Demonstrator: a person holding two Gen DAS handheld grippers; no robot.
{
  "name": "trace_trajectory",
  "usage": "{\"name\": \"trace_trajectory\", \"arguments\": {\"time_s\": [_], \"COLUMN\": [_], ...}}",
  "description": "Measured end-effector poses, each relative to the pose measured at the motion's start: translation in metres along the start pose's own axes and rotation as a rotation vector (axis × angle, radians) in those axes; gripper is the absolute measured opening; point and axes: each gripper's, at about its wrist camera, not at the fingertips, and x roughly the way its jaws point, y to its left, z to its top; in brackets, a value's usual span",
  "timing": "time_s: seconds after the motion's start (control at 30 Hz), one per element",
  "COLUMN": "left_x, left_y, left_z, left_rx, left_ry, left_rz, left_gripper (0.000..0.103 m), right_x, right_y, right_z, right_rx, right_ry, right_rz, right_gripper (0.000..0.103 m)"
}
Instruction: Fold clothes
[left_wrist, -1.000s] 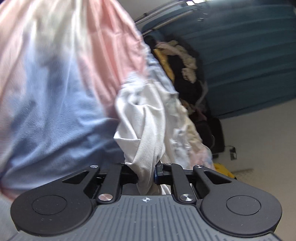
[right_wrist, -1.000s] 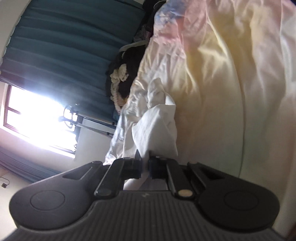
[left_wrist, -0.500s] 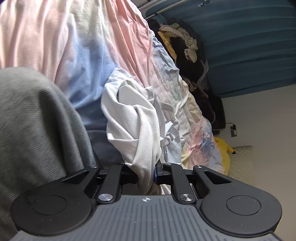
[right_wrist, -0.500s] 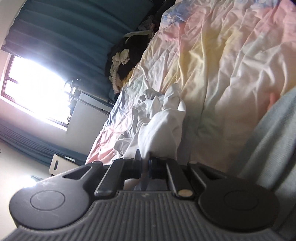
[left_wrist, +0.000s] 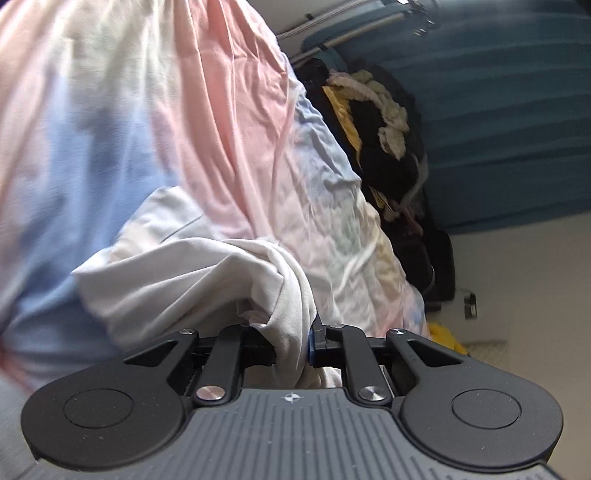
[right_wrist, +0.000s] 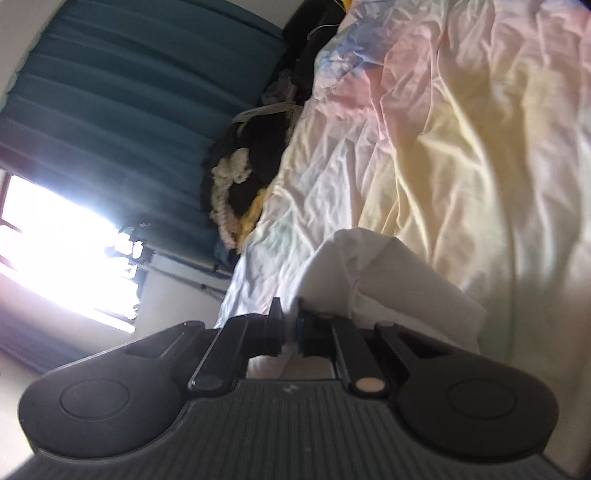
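Left wrist view: your left gripper (left_wrist: 293, 345) clamped on bunched fold of white garment (left_wrist: 192, 280) — cloth fills gap between jaws, spreads left over pastel bedsheet (left_wrist: 229, 122). Dark clothes pile (left_wrist: 384, 147) beyond bed edge, teal curtain (left_wrist: 498, 122) behind.

Right wrist view: your right gripper (right_wrist: 290, 328) nearly closed, pinching thin edge of same white garment (right_wrist: 384, 280) — rest lies on sheet just beyond fingers. Bright window (right_wrist: 55, 243) at left.
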Motion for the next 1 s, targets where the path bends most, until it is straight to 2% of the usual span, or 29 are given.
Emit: {"name": "trace_trajectory", "arguments": {"time_s": [0.27, 0.33, 0.43, 0.53, 0.57, 0.6, 0.63, 0.67, 0.7, 0.77, 0.83, 0.93, 1.0], "left_x": [0.093, 0.11, 0.128, 0.135, 0.136, 0.135, 0.131, 0.126, 0.122, 0.113, 0.104, 0.092, 0.092], "left_y": [-0.019, -0.02, -0.021, -0.021, -0.022, -0.023, -0.027, -0.031, -0.035, -0.043, -0.051, -0.062, -0.067], "left_z": [0.035, 0.04, 0.043, 0.042, 0.042, 0.04, 0.035, 0.03, 0.024, 0.014, 0.002, -0.027, -0.043], "left_rx": [0.005, 0.04, 0.11, 0.158, 0.176, 0.203, 0.25, 0.298, 0.346, 0.441, 0.542, 0.733, 0.846], "left_ry": [-0.082, -0.083, -0.087, -0.087, -0.084, -0.086, -0.1, -0.114, -0.127, -0.155, -0.186, -0.252, -0.258], "left_rz": [0.05, 0.059, 0.078, 0.087, 0.078, 0.065, 0.057, 0.048, 0.039, 0.022, 0.007, 0.013, 0.013], "left_gripper": [0.017, 0.017, 0.018, 0.02, 0.027, 0.031, 0.041, 0.052, 0.058, 0.071, 0.076, 0.078, 0.079], "right_x": [0.096, 0.106, 0.129, 0.143, 0.144, 0.145, 0.145, 0.143, 0.138, 0.128, 0.118, 0.104, 0.098], "right_y": [0.009, 0.002, -0.004, -0.011, -0.012, -0.011, -0.01, -0.007, -0.002, 0.008, 0.018, 0.036, 0.041], "right_z": [0.031, 0.049, 0.051, 0.049, 0.049, 0.049, 0.049, 0.048, 0.045, 0.041, 0.036, 0.019, 0.006], "right_rx": [-0.039, -0.068, -0.119, -0.169, -0.189, -0.214, -0.239, -0.27, -0.307, -0.381, -0.455, -0.55, -0.603], "right_ry": [-0.044, -0.044, -0.038, -0.022, -0.017, -0.013, -0.009, -0.013, -0.026, -0.051, -0.076, -0.106, -0.12], "right_rz": [-0.029, -0.026, -0.033, -0.042, -0.038, -0.028, -0.019, -0.007, 0.008, 0.038, 0.068, 0.106, 0.116], "right_gripper": [0.008, 0.008, 0.008, 0.012, 0.014, 0.024, 0.033, 0.049, 0.06, 0.066, 0.066, 0.065, 0.06]}}
